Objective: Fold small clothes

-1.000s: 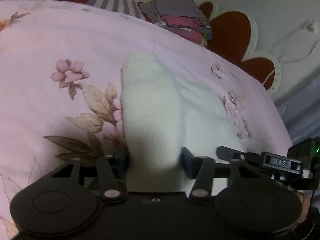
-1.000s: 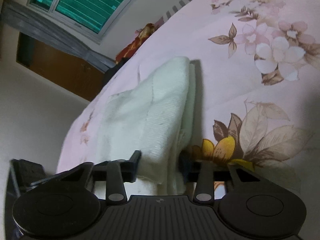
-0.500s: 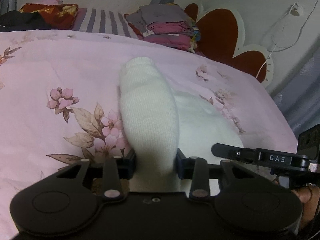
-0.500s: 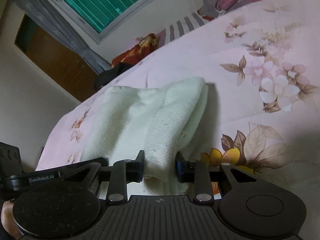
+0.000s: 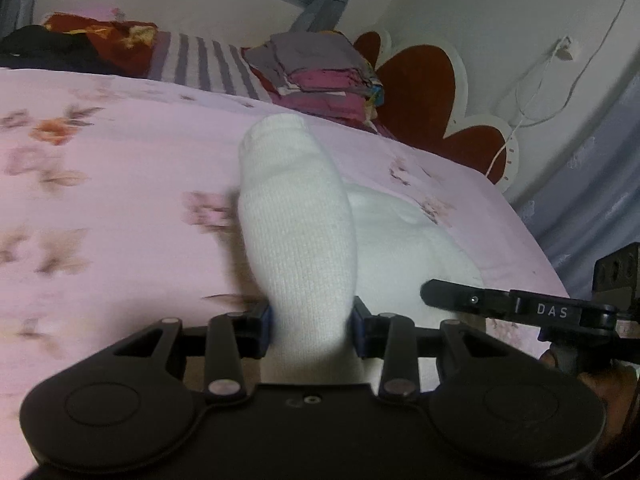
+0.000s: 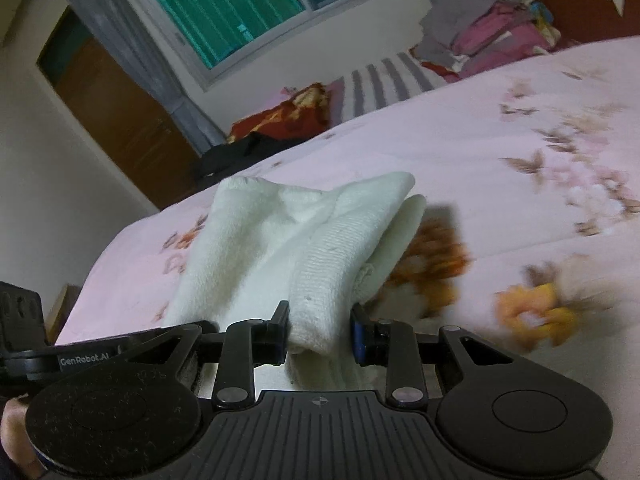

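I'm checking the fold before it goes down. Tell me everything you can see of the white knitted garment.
The white knitted garment looks soft and ribbed, bunched into thick rounded folds. The left tongs pinch one fold and the right tongs another, so the near edge hangs between both. Its far part sags toward the pink floral bedspread; whether it rests there is unclear. No print or fastening shows.

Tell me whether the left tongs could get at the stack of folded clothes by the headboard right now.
Probably not: the left tongs are shut on the white garment, and the stack of folded clothes lies across the pink floral bedspread at its far edge.
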Tool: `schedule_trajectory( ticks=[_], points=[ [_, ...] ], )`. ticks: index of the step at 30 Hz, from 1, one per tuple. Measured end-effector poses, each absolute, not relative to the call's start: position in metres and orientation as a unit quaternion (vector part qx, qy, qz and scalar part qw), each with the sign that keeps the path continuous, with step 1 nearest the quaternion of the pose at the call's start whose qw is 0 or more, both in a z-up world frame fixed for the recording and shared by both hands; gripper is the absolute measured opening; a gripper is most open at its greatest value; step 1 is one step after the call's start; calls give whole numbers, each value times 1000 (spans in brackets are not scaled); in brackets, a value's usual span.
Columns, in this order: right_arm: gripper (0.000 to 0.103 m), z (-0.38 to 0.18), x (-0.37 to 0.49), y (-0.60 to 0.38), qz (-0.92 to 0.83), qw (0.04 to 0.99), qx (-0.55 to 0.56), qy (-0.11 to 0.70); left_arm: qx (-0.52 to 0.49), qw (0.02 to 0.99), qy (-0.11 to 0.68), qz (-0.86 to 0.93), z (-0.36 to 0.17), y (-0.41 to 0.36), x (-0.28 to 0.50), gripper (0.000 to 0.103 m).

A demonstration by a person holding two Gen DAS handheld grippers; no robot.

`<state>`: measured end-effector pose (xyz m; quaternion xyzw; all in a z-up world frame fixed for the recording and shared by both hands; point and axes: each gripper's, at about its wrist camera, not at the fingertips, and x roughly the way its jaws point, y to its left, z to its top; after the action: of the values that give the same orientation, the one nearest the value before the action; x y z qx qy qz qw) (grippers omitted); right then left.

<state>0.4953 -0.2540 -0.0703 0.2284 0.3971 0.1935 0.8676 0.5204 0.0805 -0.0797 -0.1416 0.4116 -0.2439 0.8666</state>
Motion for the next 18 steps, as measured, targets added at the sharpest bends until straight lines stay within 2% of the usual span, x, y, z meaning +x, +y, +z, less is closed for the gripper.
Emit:
schedule_trajectory(
  ticks=[10,15,17,18],
  points=[
    [29,-73,495,-101,251,851,229,401,-135,879,411,-200,-66,231,494,36],
    [29,-91,502,-31,269,833,240,420,-144,871,432,-186,-82,289,494,37],
    [29,-105,508,-11,270,825,241,434,-154,859,455,-176,-102,305,498,42],
    [29,-114,511,-3,267,823,237,443,-157,857,461,-171,-112,310,499,52]
  ],
)
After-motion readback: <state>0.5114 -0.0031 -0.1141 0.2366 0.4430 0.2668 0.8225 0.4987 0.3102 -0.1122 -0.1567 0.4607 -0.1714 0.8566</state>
